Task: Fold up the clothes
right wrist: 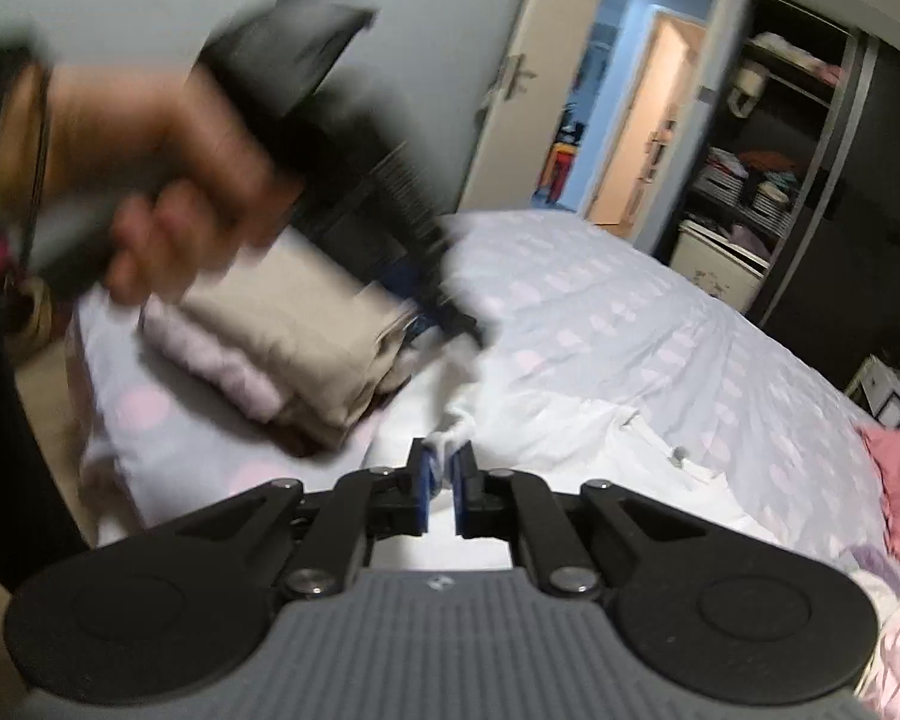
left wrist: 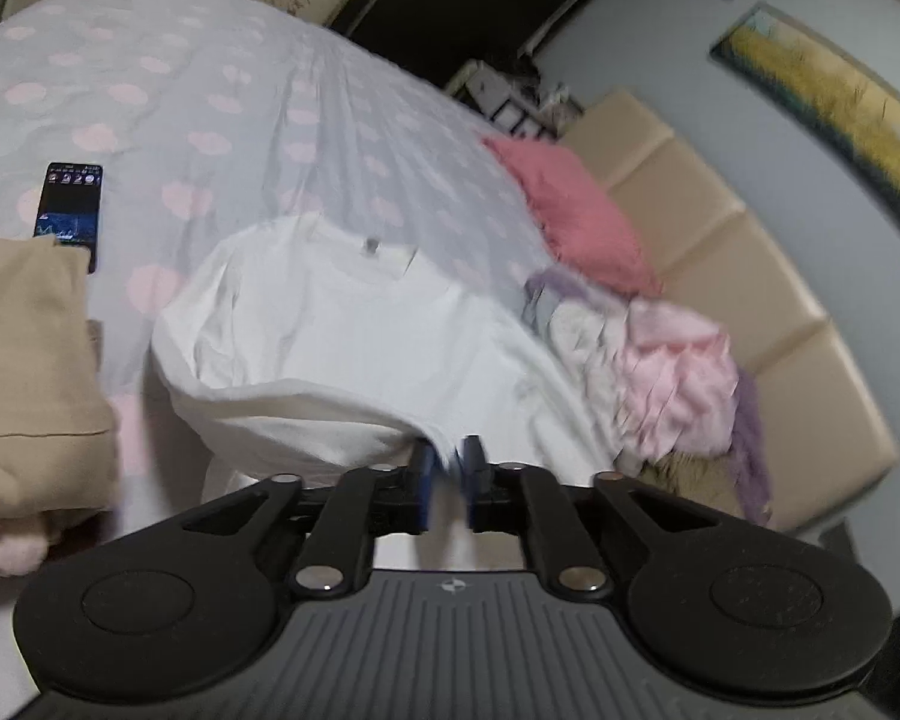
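A white T-shirt (left wrist: 342, 324) lies on the spotted bedsheet (left wrist: 210, 90), collar away from me and its near hem lifted into a fold. My left gripper (left wrist: 448, 462) sits at that hem. A narrow gap shows between its blue pads, and the blurred cloth edge runs through it without looking pinched. In the right wrist view a person's hand (right wrist: 168, 168) holds the left gripper (right wrist: 450, 315), with white cloth trailing from its tips. My right gripper (right wrist: 444, 462) is shut on a bunched edge of the T-shirt (right wrist: 570, 438).
A folded beige stack (left wrist: 24, 372) over pink cloth sits to the left, and a phone (left wrist: 69, 210) lies beyond it. A pink pillow (left wrist: 576, 222) and a heap of unfolded clothes (left wrist: 666, 372) rest against the padded headboard (left wrist: 750, 276). An open wardrobe (right wrist: 750, 180) stands past the bed.
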The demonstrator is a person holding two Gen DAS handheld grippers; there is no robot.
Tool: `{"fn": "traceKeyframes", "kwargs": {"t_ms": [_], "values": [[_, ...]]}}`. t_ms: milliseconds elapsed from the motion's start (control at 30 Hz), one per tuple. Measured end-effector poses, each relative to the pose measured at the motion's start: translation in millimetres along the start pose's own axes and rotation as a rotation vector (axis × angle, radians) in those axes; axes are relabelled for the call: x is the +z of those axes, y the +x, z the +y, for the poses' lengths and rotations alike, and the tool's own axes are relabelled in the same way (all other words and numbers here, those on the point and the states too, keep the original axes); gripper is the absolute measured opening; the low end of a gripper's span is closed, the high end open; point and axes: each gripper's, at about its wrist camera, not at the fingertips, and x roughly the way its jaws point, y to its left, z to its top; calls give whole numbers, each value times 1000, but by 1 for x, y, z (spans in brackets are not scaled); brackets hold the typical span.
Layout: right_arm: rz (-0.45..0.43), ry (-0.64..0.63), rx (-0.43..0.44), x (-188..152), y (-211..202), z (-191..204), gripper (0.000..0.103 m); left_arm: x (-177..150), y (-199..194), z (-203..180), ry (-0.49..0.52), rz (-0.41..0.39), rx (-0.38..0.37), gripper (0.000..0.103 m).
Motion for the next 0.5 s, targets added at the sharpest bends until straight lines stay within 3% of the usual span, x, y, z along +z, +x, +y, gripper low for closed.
{"fn": "traceKeyframes", "kwargs": {"t_ms": [33, 133, 300, 500], "values": [[-13, 32, -4, 3, -6, -9, 8, -1, 1, 4, 10, 18, 8, 30], [-32, 148, 8, 6, -20, -40, 8, -8, 8, 14, 32, 43, 84, 41], [-24, 286, 60, 2, -29, -73, 7, -10, 26, 33, 6, 77, 189, 43], [-25, 254, 69, 4, -35, -71, 7, -3, 54, 72, -174, 130, 231, 43]]}}
